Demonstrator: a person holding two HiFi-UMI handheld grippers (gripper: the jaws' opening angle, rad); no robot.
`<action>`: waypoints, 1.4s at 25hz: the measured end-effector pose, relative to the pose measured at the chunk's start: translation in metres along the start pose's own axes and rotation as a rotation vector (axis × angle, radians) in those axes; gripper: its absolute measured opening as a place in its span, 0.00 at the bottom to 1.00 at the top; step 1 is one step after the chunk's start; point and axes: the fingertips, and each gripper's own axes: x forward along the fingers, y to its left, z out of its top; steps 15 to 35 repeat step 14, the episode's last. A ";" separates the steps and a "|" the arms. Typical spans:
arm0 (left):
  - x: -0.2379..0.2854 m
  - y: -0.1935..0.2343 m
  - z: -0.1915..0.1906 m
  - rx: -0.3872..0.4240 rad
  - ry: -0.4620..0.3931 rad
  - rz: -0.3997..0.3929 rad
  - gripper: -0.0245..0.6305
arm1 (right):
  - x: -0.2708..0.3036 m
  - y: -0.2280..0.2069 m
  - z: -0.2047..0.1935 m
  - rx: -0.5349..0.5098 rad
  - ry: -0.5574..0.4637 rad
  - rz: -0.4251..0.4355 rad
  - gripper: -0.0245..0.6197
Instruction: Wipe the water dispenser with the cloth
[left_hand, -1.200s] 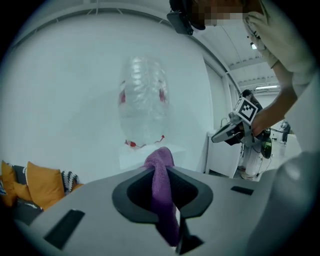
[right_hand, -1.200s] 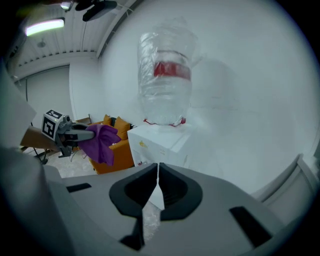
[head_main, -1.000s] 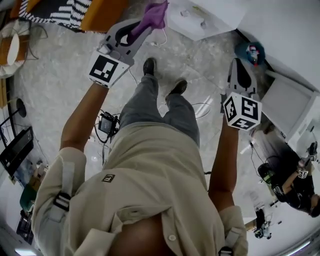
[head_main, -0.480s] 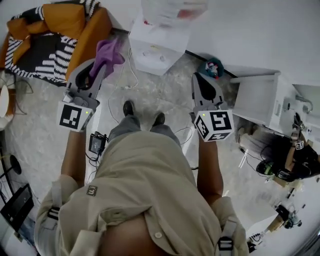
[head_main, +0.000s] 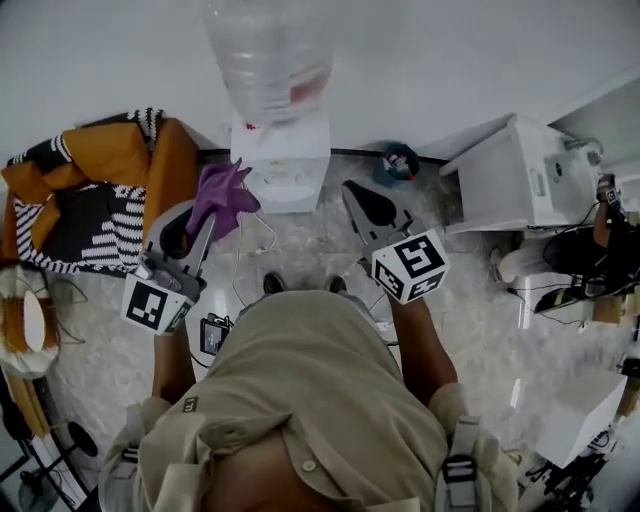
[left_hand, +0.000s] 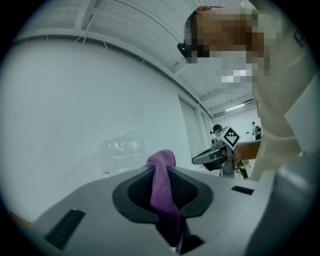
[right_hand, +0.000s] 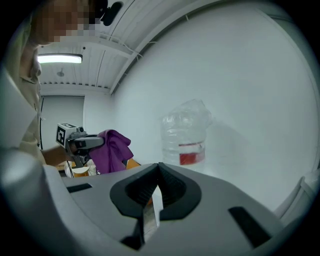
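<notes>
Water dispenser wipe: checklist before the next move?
1. Cloth gripped: ok, left gripper jaws shut on it.
2. Cloth free past the jaws: ok, a bunch sticks out in the head view.
3. Right gripper free: ok, jaws together, nothing between.
4. Water dispenser ahead: ok, against the wall, bottle on top.
5. Cloth touching the dispenser: not ok, held off to its left; the right gripper view shows a gap.
</notes>
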 end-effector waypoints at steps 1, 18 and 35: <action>0.000 -0.004 0.005 -0.005 -0.010 -0.022 0.14 | 0.000 0.003 0.003 -0.002 -0.006 0.000 0.07; -0.004 -0.025 -0.002 -0.012 0.044 -0.185 0.14 | -0.005 0.020 0.017 0.013 -0.017 -0.036 0.07; -0.004 -0.025 -0.002 -0.012 0.044 -0.185 0.14 | -0.005 0.020 0.017 0.013 -0.017 -0.036 0.07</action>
